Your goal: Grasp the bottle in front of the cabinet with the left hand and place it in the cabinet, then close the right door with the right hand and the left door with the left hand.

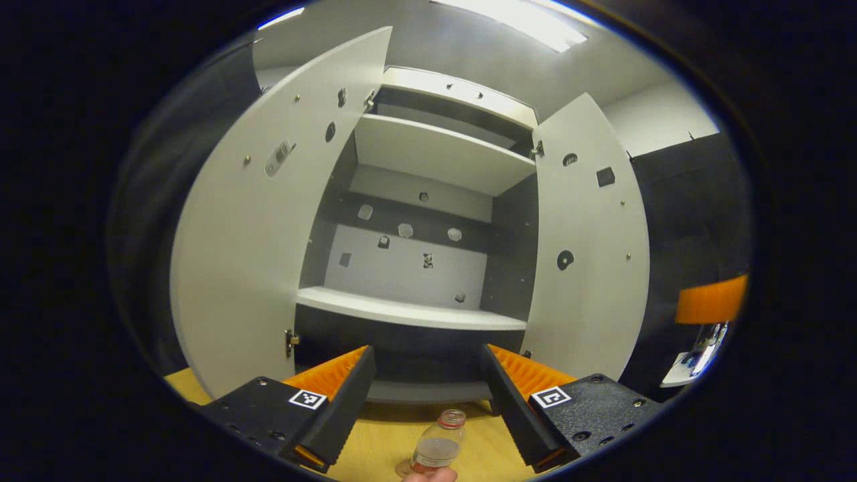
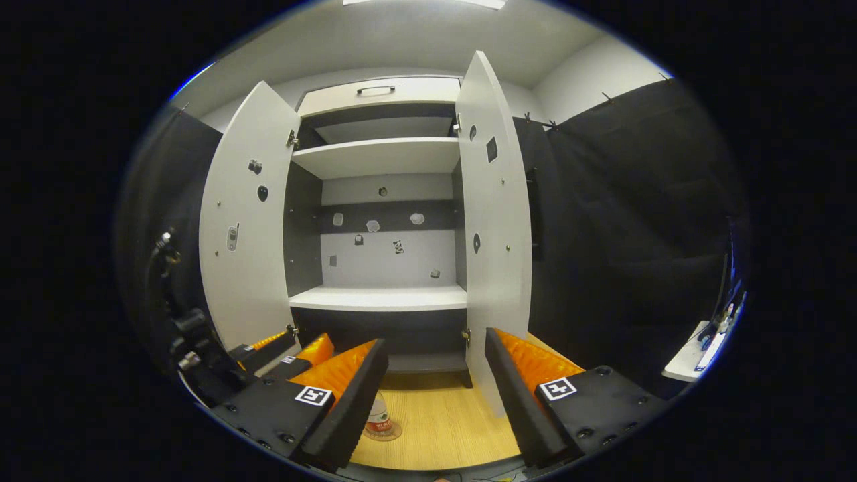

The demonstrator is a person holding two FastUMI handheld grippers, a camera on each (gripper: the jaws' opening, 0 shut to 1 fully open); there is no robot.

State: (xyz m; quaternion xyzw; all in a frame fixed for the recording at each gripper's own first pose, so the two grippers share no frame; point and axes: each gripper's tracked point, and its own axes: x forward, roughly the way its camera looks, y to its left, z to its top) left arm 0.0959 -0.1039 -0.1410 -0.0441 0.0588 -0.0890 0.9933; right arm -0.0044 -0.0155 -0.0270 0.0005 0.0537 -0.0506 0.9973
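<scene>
Bottle (image 1: 438, 445): upright on the wooden floor (image 1: 381, 438) before the cabinet (image 1: 408, 311), apparently on a coaster.
Left gripper (image 1: 428, 391): spread wide, above the bottle, not touching.
Right gripper (image 2: 435, 385): spread, empty.
Doors: left door (image 1: 254, 241) and right door (image 1: 589, 254) both open.

Both doors of the cabinet (image 1: 428, 221) stand wide open, the left door (image 1: 268, 221) and the right door (image 1: 589, 248) swung outward, so the way to the middle shelf (image 1: 408, 309) is free. The bottle (image 1: 438, 447) stands upright on the wooden table (image 2: 442, 422) before the opening.
</scene>
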